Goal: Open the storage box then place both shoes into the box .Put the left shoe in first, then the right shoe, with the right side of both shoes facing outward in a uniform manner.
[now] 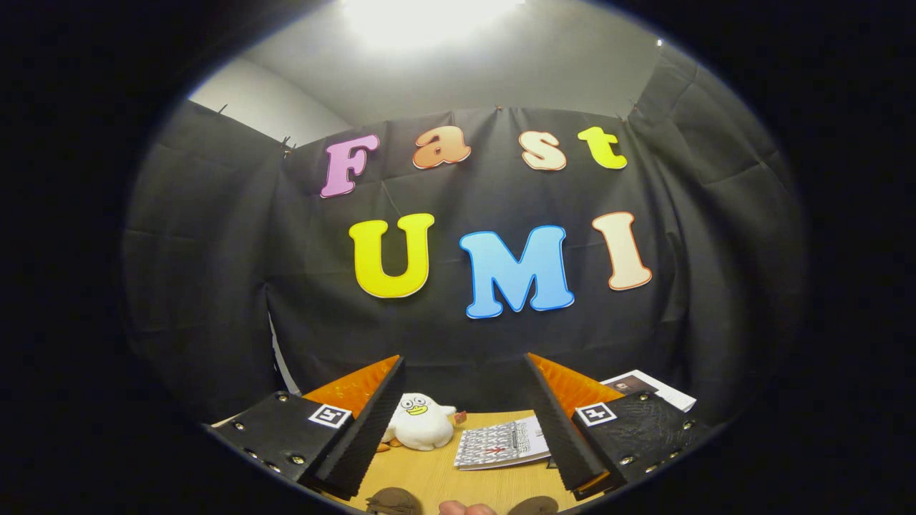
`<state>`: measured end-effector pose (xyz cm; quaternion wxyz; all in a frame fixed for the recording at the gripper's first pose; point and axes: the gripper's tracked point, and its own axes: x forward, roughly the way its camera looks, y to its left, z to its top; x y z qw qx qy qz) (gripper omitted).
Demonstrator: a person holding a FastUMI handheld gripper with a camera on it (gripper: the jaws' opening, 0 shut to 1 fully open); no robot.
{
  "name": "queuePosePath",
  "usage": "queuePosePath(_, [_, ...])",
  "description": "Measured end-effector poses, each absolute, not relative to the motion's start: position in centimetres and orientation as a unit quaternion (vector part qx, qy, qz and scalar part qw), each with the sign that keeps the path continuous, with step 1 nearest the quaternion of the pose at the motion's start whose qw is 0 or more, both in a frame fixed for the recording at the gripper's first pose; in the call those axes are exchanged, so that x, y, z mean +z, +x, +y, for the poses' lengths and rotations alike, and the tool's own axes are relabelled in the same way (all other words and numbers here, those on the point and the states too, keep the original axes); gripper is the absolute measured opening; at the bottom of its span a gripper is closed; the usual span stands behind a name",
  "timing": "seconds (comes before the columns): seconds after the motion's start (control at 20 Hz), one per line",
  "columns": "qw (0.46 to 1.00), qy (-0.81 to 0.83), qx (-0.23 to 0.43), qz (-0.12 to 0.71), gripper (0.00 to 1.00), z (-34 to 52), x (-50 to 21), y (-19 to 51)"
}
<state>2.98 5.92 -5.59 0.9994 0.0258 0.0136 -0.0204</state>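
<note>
The storage box is not something I can make out here, so nothing can be said of any container's contents. At the near edge of the table (429,479), just below the fingers, two dark brown rounded shapes (392,501) are peeking in, possibly the shoes, though too little is showing to tell. A bit of a person's hand (466,508) is sitting between them. The hand-held gripper (458,422) is hovering with its fingers spread wide, gripping nothing. Between and just beyond the fingers, a white plush duck (421,422) is lying beside a patterned booklet (501,443). Further off, a paper sheet (647,386) is resting near the black cloth wall (215,286).
</note>
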Motion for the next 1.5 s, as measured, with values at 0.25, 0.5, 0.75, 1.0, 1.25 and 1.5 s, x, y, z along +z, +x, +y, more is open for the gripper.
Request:
queuePosePath(0.25, [0.997, 0.052, 0.012, 0.062, 0.98, 8.8, -9.1, 3.1])
queuePosePath(0.5, [0.984, 0.091, 0.083, 0.128, 0.98, 13.5, -13.7, 2.8])
queuePosePath(0.75, [0.959, 0.129, 0.157, 0.2, 0.98, 18.2, -18.3, 2.2])
queuePosePath(1.0, [0.918, 0.172, 0.235, 0.27, 0.98, 23.6, -22.6, 1.6])
queuePosePath(1.25, [0.832, 0.263, 0.3, 0.386, 0.99, 28.5, -28.5, -0.4])
queuePosePath(1.5, [0.772, 0.307, 0.321, 0.454, 0.96, 31.5, -31.7, -2.8])
